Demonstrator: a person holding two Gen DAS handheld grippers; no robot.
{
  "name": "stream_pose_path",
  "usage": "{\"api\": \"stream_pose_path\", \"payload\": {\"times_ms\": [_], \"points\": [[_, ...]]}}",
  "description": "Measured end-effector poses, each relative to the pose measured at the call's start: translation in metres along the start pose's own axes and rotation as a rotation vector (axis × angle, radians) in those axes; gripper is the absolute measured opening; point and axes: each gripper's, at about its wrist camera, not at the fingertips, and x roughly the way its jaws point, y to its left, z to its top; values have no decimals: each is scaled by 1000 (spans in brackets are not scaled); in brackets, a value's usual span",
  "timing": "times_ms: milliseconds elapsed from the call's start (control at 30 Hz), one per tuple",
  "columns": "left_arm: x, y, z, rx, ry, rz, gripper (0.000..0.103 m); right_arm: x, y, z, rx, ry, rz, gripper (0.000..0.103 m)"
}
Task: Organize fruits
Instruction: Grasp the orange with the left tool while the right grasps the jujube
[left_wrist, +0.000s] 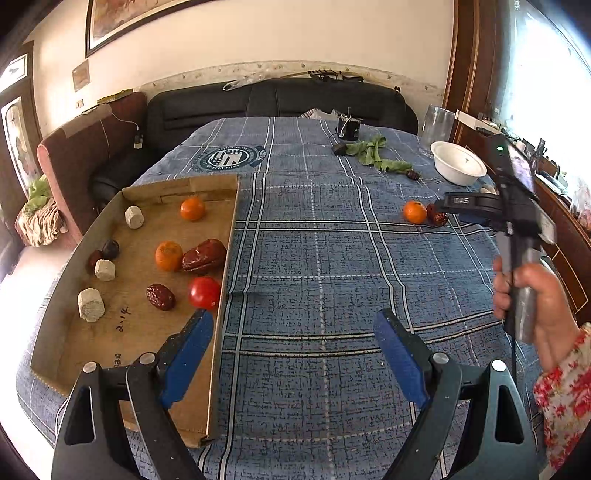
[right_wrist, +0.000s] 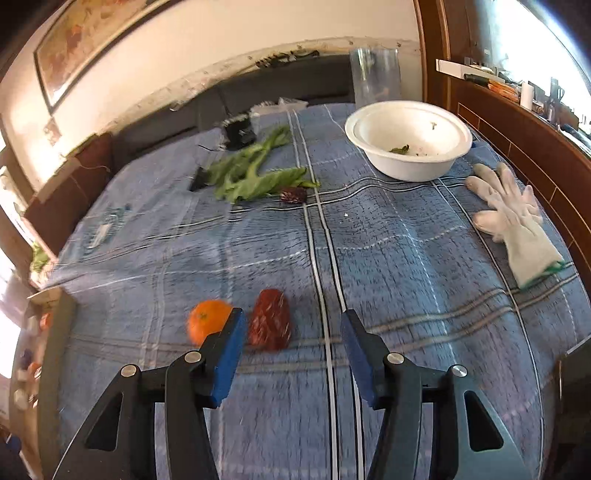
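A cardboard tray (left_wrist: 133, 332) lies on the left of the blue checked cloth. In it are two oranges (left_wrist: 192, 208), a tomato (left_wrist: 204, 292), red dates (left_wrist: 204, 255) and pale lumps (left_wrist: 90, 304). My left gripper (left_wrist: 293, 332) is open and empty, its left finger over the tray's right edge. On the cloth at the right lie an orange (right_wrist: 207, 320) and a red date (right_wrist: 270, 319); they also show in the left wrist view (left_wrist: 414, 212). My right gripper (right_wrist: 291, 328) is open and empty just in front of that date. Another small date (right_wrist: 293, 194) lies by the green leaves (right_wrist: 255, 173).
A white bowl (right_wrist: 408, 168) and a clear glass jar (right_wrist: 375, 77) stand at the far right. A white glove (right_wrist: 517, 218) lies at the right edge. A black device (right_wrist: 240, 129) sits at the back. A dark sofa is behind the table.
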Motion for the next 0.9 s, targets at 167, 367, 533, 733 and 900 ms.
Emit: {"api": "stream_pose_path", "payload": {"times_ms": [167,367,533,733,900], "points": [[7,-3,6,0,11,-17,88,13,8,-2,-23,13,-1,58],[18,-17,29,11,23,-72,88,1,1,-7,-30,3,7,29],[46,-50,61,46,40,-127,88,-30,-27,-19,16,-14,-30,29],[110,-99,99,59,71,-229,87,-37,-55,-34,84,-12,-13,29],[154,-122,113,43,100,-270,69,-29,-54,-33,77,7,-6,29]]}}
